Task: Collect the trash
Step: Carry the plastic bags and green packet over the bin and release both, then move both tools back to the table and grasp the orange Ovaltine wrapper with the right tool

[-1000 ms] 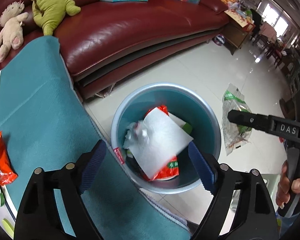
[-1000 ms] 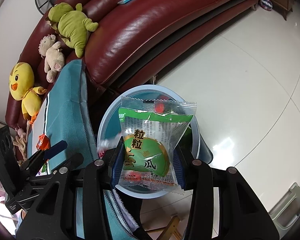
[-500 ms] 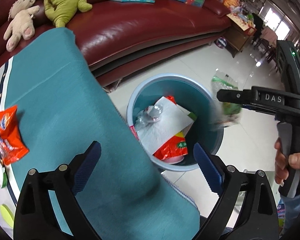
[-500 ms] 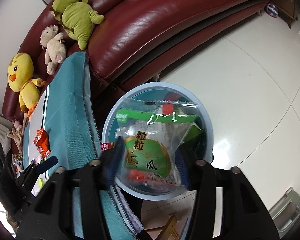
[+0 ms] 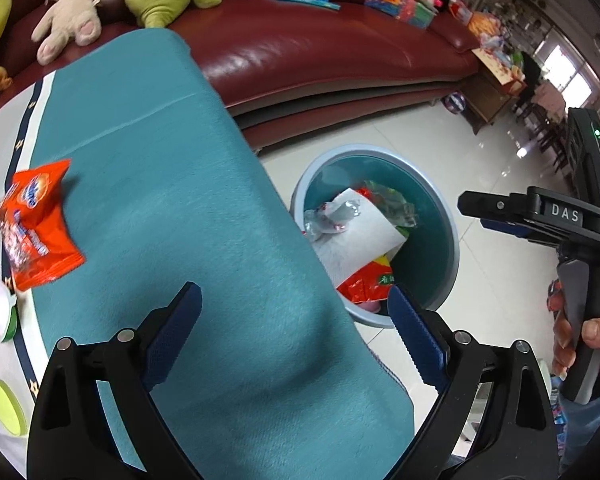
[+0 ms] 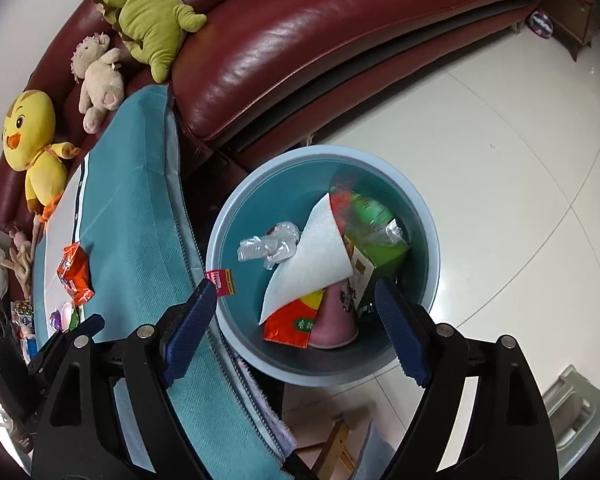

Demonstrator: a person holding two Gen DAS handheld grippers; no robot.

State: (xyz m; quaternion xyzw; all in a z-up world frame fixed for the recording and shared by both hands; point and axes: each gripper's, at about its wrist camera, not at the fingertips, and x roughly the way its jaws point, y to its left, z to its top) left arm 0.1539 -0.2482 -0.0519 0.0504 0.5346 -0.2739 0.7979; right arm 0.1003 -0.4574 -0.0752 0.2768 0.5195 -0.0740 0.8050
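R tongs [image 6: 296,332] just opening, empty, over bin [image 6: 428,216] w/ trash

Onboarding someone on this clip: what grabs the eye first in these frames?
The blue trash bin on the pale floor beside the teal-covered table, with a white paper sheet, crumpled clear plastic and red and green wrappers inside it. Next the orange snack packet lying on the table, then the plush toys along the dark red sofa. Both the left gripper and the right gripper are open and empty.
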